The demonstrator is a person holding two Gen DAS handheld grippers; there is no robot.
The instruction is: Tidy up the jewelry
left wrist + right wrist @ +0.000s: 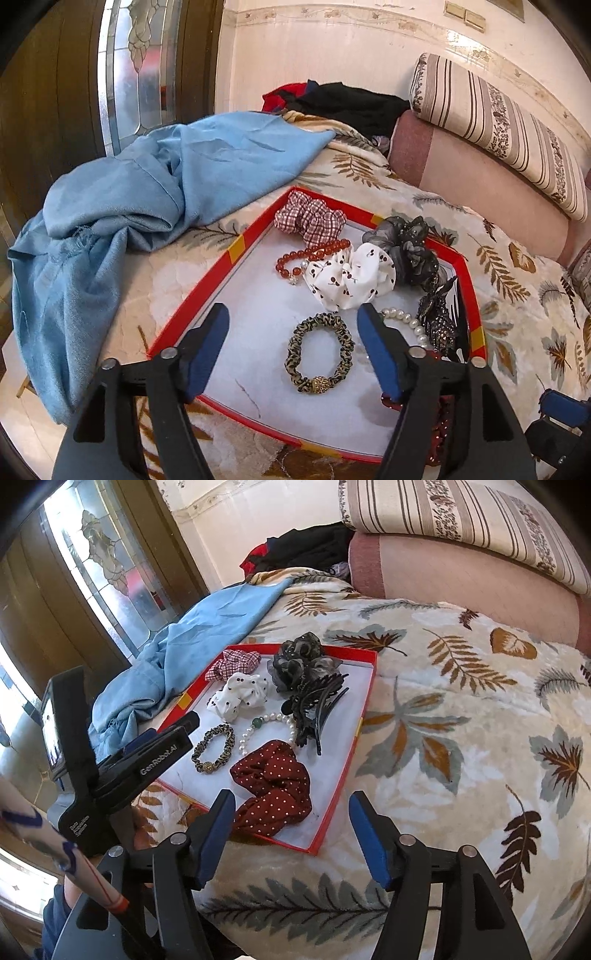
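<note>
Left wrist view: my left gripper (293,332), spread wide, hovers over the leopard-print hair tie (319,352) in the red-rimmed tray (221,267) (my right gripper (291,830), likewise parted, holds nothing).

Left wrist view: the right finger (380,354) covers the near part of the pearl bracelet (404,321), and the dark red scrunchie (439,424) shows only as slivers behind that finger. The black hair claw (439,314) overlaps the tray's (236,251) right wall. The red bead bracelet (314,254) runs partly beneath the white cherry-print scrunchie (351,277). The right gripper (561,417) is cut off at the lower right edge.

Right wrist view: the red bead bracelet is hidden. The left gripper (162,738) covers the tray's near left corner; its far finger is largely concealed. The small screen (51,734) is too blurred to read.
</note>
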